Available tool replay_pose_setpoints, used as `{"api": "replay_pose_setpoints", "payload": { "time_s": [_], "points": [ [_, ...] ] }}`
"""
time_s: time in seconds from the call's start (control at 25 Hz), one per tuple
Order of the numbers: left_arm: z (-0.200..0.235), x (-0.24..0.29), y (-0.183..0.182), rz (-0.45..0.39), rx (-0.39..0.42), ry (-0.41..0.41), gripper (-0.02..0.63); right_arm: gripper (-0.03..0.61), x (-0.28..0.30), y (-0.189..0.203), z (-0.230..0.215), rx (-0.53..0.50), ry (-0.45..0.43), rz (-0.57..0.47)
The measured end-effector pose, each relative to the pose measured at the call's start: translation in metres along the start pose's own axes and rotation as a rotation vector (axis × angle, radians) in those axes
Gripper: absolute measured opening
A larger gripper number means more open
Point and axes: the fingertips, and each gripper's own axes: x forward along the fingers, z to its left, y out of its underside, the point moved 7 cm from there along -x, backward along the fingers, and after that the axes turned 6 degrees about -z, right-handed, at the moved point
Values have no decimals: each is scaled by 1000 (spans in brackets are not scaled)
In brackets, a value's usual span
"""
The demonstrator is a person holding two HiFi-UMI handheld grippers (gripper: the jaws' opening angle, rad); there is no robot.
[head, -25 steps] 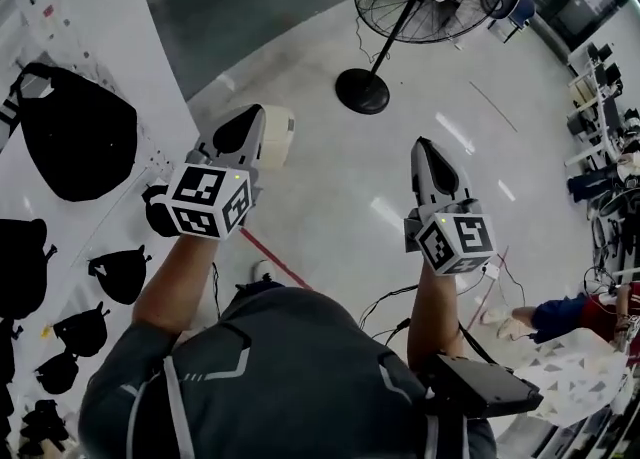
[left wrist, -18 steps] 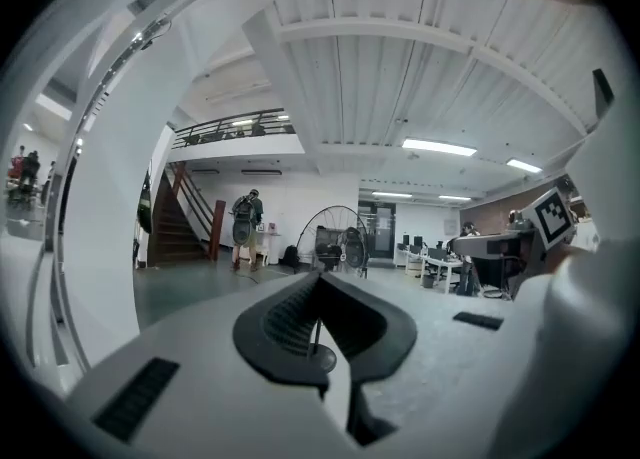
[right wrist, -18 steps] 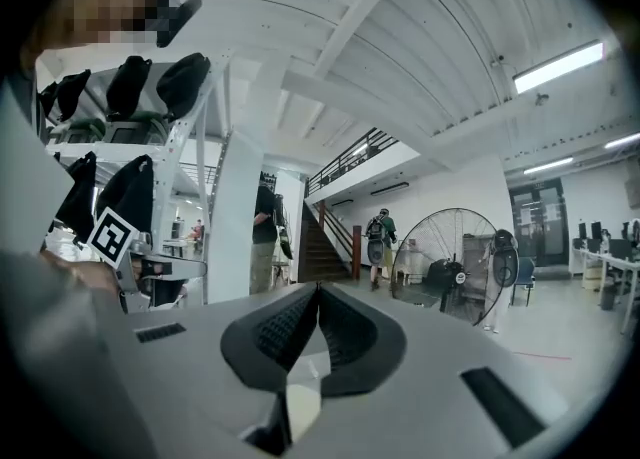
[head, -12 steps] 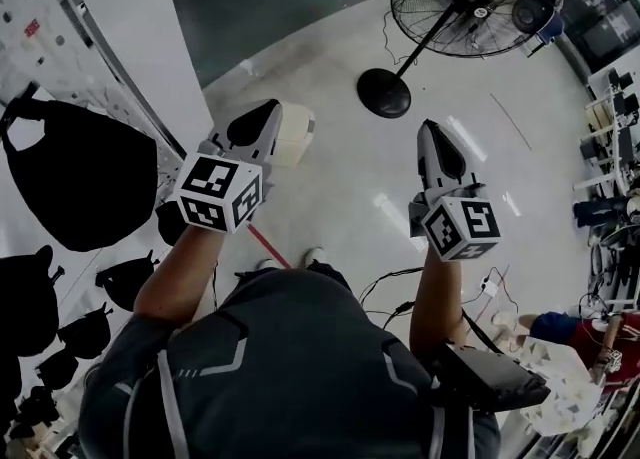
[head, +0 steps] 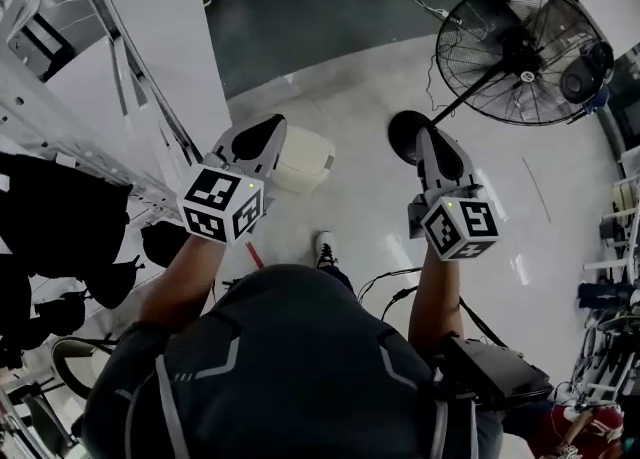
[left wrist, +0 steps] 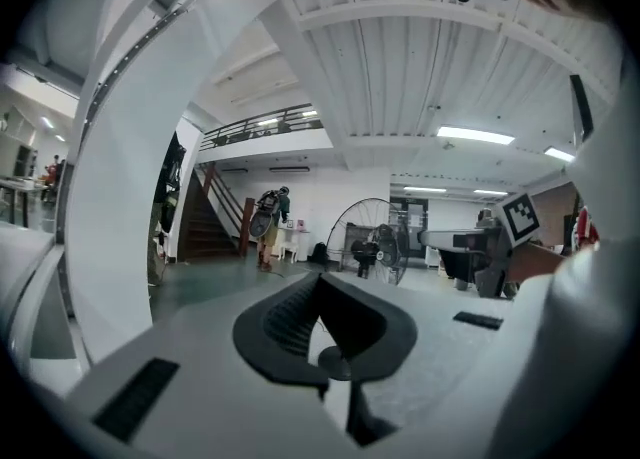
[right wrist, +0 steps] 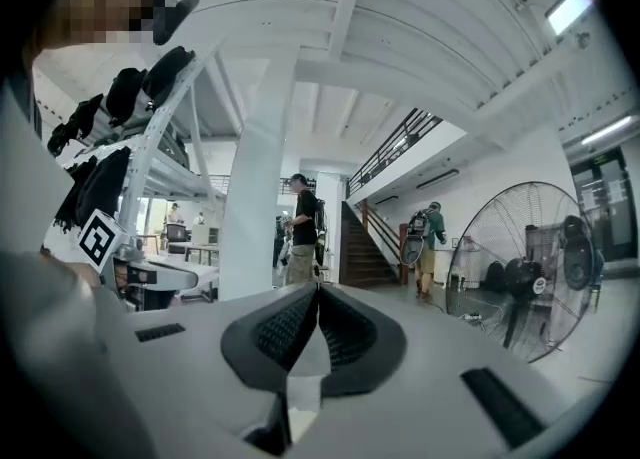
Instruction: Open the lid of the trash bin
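Now the trash bin (head: pixel 305 159) shows more, on the floor just past the left gripper (head: pixel 272 128). That one and the right gripper (head: pixel 432 137) have jaws pressed together, holding nothing. Go down slowly to the lid. Farther off stands a fan (head: pixel 520 52).

In the head view the trash bin (head: pixel 303 159) stands on the floor (head: pixel 340 67) ahead of the person, just right of the left gripper (head: pixel 264 130) and partly behind it. The right gripper (head: pixel 432 139) is well apart to the right, just beside the round base (head: pixel 400 131) of the standing fan (head: pixel 520 52), which rises further ahead on the right. A rack (head: pixel 90 137) with hanging bags (head: pixel 60 227) runs along the left side, and the person's shoe (head: pixel 324 244) rests on the floor between the two grippers, nearer than the bin.
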Motion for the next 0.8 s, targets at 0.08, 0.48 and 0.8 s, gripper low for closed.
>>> {"api": "replay_pose_setpoints", "payload": {
  "time_s": [0.08, 0.48, 0.8],
  "points": [
    [5, 19, -2, -4, -11, -37, 8, 26, 21, 0, -26, -10, -34, 7],
    [19, 105, 17, 72, -34, -220, 8, 26, 123, 28, -127, 71, -228, -4],
    [48, 129, 26, 99, -8, -197, 8, 26, 178, 54, -134, 139, -285, 13]
  ]
}}
